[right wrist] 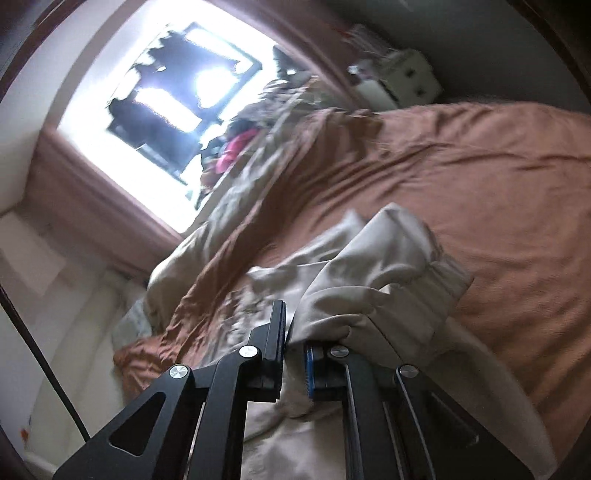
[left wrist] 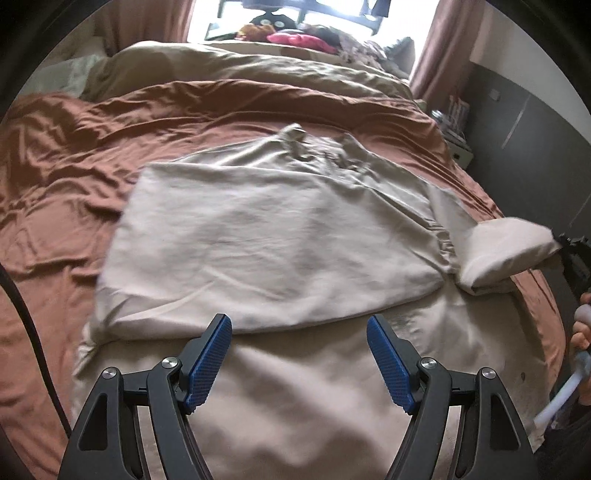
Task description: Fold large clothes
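Observation:
A large cream sweatshirt (left wrist: 273, 236) lies spread on the rust-brown bed cover (left wrist: 74, 155), its lower part folded up over itself. My left gripper (left wrist: 299, 354) is open and empty, hovering over the garment's near part. One sleeve with a ribbed cuff (left wrist: 506, 251) is lifted at the right, where my right gripper (left wrist: 576, 254) shows at the frame edge. In the right wrist view my right gripper (right wrist: 295, 332) is shut on that cream sleeve (right wrist: 376, 266), whose cuff (right wrist: 447, 280) hangs over the right finger.
A beige duvet (left wrist: 236, 70) and a pile of clothes (left wrist: 295, 35) lie at the bed's far end under a bright window (right wrist: 166, 96). A white bedside unit (left wrist: 458, 147) and a dark wardrobe (left wrist: 524, 110) stand to the right. A black cable (left wrist: 22, 295) hangs at the left.

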Tool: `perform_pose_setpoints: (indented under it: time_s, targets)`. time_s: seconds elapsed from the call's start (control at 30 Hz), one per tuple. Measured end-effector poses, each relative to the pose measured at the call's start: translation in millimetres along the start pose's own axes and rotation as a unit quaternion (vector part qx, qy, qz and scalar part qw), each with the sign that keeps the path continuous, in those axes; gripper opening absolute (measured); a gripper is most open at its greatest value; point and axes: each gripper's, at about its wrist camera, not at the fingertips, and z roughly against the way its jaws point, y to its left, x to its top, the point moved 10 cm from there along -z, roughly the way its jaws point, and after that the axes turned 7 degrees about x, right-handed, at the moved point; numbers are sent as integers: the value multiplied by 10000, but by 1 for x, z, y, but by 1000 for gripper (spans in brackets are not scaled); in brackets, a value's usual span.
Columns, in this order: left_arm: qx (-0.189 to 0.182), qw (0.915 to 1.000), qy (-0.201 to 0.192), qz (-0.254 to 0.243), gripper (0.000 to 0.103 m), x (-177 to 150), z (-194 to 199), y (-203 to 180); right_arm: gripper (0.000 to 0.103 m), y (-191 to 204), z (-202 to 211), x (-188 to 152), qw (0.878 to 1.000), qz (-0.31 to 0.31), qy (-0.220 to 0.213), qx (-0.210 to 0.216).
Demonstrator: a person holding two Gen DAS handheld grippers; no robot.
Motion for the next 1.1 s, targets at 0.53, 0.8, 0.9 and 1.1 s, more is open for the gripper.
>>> perform_pose_setpoints:
  time_s: [0.53,0.8,0.9,1.1]
  targets:
    - [5,9999,-97,143,77,-17,10,56,6,94,-122,-86,9775,1583,1254,605]
    - [39,9975,-12,702,77,-17,6,92,6,86,-211,-142,9516,1806,2475,241]
    - [102,9969,4,775,77,-17,5,99,6,76,-222,-144,9487,1494,2777,249]
    - [150,9980,4,621,77,-19,5,97,67,77,-197,-116,9567,1125,2629,537]
